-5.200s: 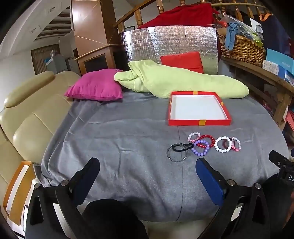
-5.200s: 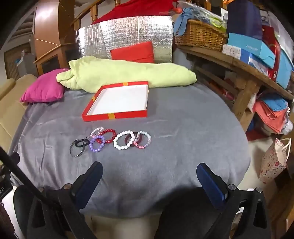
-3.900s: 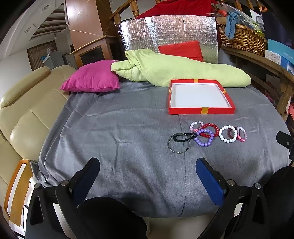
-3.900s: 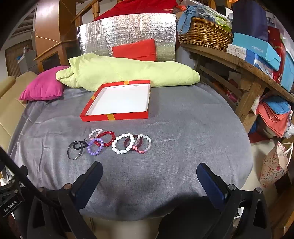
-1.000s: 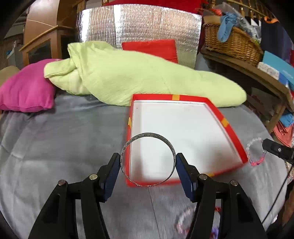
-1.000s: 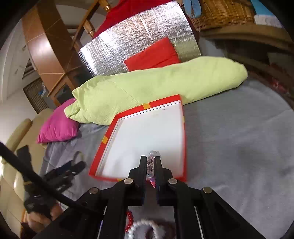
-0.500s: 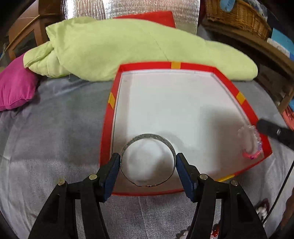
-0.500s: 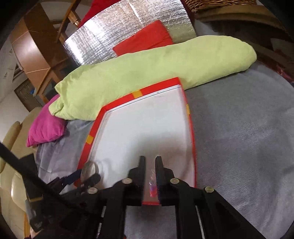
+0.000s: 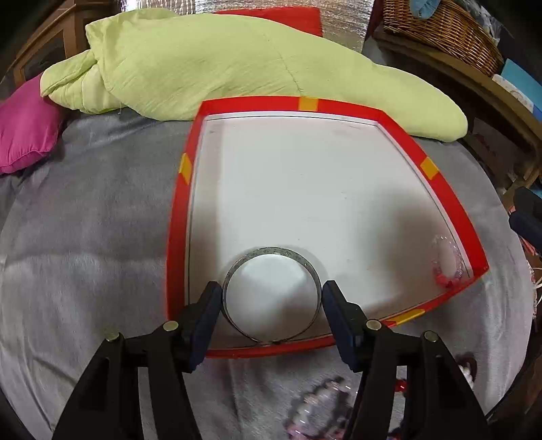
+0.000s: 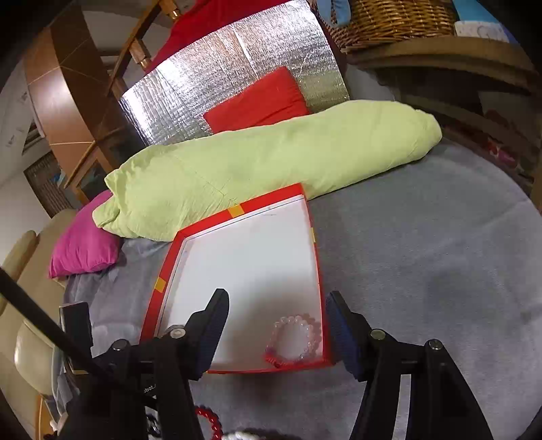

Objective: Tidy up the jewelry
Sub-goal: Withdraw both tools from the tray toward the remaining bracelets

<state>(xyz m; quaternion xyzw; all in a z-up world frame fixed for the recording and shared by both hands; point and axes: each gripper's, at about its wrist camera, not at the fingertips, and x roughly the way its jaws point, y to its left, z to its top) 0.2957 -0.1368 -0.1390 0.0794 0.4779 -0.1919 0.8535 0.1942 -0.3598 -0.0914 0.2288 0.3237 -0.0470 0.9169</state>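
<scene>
While your left gripper (image 9: 272, 298) clamps the metal bangle (image 9: 272, 293) flat, opening upward, your right gripper (image 10: 276, 313) has just spread wide — the beaded bracelet (image 10: 294, 336) lies flat between its jaws.

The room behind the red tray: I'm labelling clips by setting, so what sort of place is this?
Most likely a lived-in home living room. A gray-covered table carries cushions, a pink pillow and a rolled green blanket; a cream sofa sits beside it, with a stair railing and a wicker basket behind.
</scene>
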